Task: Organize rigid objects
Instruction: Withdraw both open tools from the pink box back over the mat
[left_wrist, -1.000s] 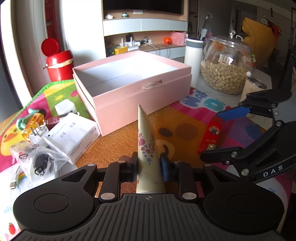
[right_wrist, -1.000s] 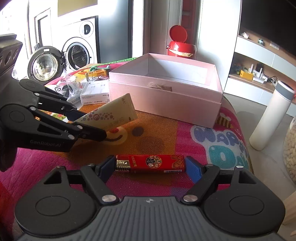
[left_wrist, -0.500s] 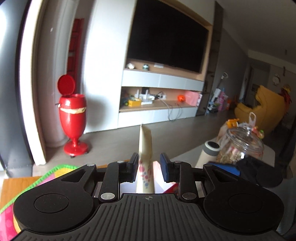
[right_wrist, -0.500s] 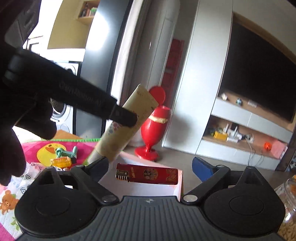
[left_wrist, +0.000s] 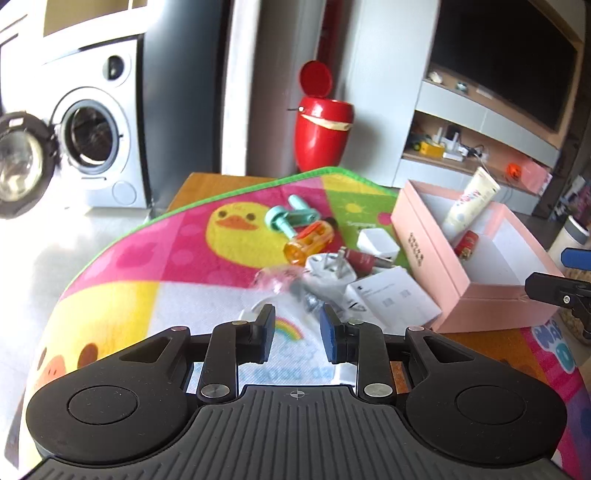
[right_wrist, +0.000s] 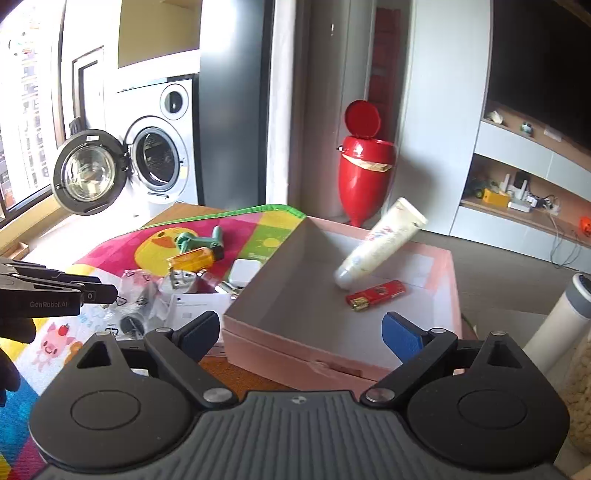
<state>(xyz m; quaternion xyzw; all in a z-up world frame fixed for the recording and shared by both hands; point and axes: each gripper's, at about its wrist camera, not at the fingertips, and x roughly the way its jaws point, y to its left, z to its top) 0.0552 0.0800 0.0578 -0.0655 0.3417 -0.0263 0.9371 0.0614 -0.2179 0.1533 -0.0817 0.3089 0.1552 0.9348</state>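
The pink box (left_wrist: 424, 254) stands open on the mat's right side. Inside it a cream tube (left_wrist: 471, 201) leans against the far wall, and a red pack (left_wrist: 467, 245) lies on the floor beside it. Tube (right_wrist: 380, 243) and red pack (right_wrist: 376, 293) also show in the right wrist view. My left gripper (left_wrist: 297, 330) is open with a narrow gap and holds nothing, hanging just short of a pile of small items. My right gripper (right_wrist: 301, 332) stands wide open and empty above the box's near wall (right_wrist: 295, 354).
The pile left of the box holds a teal tool (left_wrist: 291, 218), an orange-handled screwdriver (left_wrist: 308, 240), a white plug adapter (left_wrist: 330, 267), a white charger cube (left_wrist: 376, 242), a white carton (left_wrist: 395, 295) and a clear bag (left_wrist: 277, 278). A white bottle (right_wrist: 565, 317) stands right of the box.
Both grippers lifted their loads over the box and let go: tube and red pack now lie inside. The left gripper swung left toward the pile; the right jaws opened wide.
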